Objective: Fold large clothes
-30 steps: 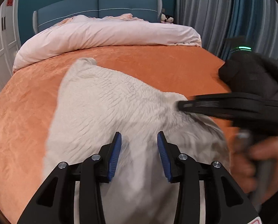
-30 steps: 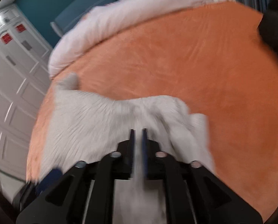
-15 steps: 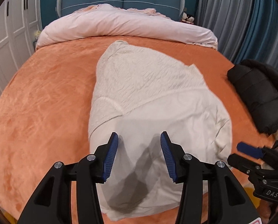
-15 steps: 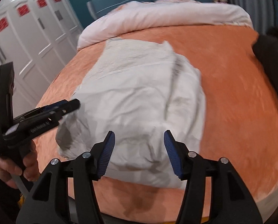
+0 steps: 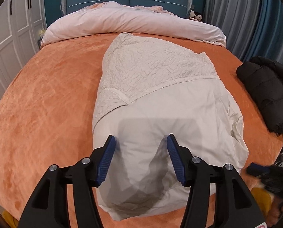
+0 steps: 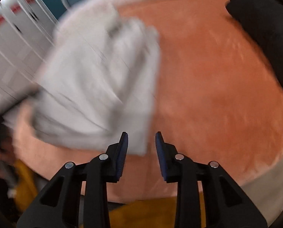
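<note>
A large cream garment (image 5: pixel 160 95) lies folded lengthwise on the orange bed cover (image 5: pixel 46 104), its textured side at the far end and its smooth lining toward me. My left gripper (image 5: pixel 140 157) is open and empty, above the garment's near end. My right gripper (image 6: pixel 141 152) is open and empty, over the near right corner of the garment (image 6: pixel 95 87); that view is blurred by motion. The right gripper also shows in the left wrist view (image 5: pixel 259 168) at the bed's near right edge.
A black padded jacket (image 5: pixel 269 91) lies at the bed's right edge, also in the right wrist view (image 6: pixel 265 30). A rolled pink duvet (image 5: pixel 132 26) lies across the head of the bed. White wardrobe doors (image 5: pixel 12 43) stand left. Grey curtains (image 5: pixel 246 15) hang right.
A second ago my right gripper was shut on the garment; both grippers have let go and pulled back toward the near edge. The right gripper is swinging right.
</note>
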{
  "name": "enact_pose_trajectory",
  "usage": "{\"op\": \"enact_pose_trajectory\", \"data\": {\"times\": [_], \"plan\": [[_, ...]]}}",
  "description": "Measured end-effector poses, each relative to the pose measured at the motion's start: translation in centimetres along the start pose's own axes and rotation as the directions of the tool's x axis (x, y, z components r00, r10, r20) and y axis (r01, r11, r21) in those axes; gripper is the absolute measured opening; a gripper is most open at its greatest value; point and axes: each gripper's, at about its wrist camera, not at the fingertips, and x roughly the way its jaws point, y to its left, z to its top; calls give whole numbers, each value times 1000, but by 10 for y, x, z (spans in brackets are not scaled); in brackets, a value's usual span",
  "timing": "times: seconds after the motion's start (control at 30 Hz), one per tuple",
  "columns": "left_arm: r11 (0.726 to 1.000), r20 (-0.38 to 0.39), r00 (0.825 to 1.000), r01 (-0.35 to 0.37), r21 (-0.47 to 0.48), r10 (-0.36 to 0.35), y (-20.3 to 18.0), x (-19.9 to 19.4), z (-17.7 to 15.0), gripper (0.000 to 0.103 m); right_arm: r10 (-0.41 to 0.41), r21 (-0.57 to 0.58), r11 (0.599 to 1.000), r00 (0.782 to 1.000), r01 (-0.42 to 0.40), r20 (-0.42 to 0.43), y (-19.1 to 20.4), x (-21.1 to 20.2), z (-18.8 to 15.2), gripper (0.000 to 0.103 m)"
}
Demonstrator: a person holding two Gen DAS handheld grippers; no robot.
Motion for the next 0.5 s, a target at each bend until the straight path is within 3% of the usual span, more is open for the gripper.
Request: {"op": "enact_pose_trajectory", "data": {"times": [0.07, 0.13, 0.17, 0.3, 0.4, 0.47, 0.5], "plan": [[1000, 0, 1000, -6, 1, 6, -3, 1, 0, 57, 63, -46, 997, 994, -60, 88, 16, -19, 20, 36], [1000, -5, 1000, -12, -2, 12, -4, 1, 1, 57, 103, -132, 987, 987, -86, 122, 35, -21, 40, 66], [1000, -9, 1000, -11, -7, 11, -4, 0, 2, 58, 130, -181, 977, 985, -109, 109, 45, -14, 51, 68], [999, -20, 1000, 9, -41, -10, 0, -3, 6, 58, 93, -393, 916, 996, -83, 8, 82, 28, 69, 66], [999, -22, 1000, 10, -48, -11, 2, -2, 7, 58, 71, -453, 886, 993, -104, -90, 80, 55, 68, 66], [999, -23, 1000, 4, -42, -5, 1, -1, 7, 59, 108, -422, 890, 979, -172, -172, 69, 69, 68, 54], [999, -23, 1000, 3, -39, -4, -1, 0, 7, 59, 145, -381, 899, 968, -216, -207, 61, 72, 67, 34]]}}
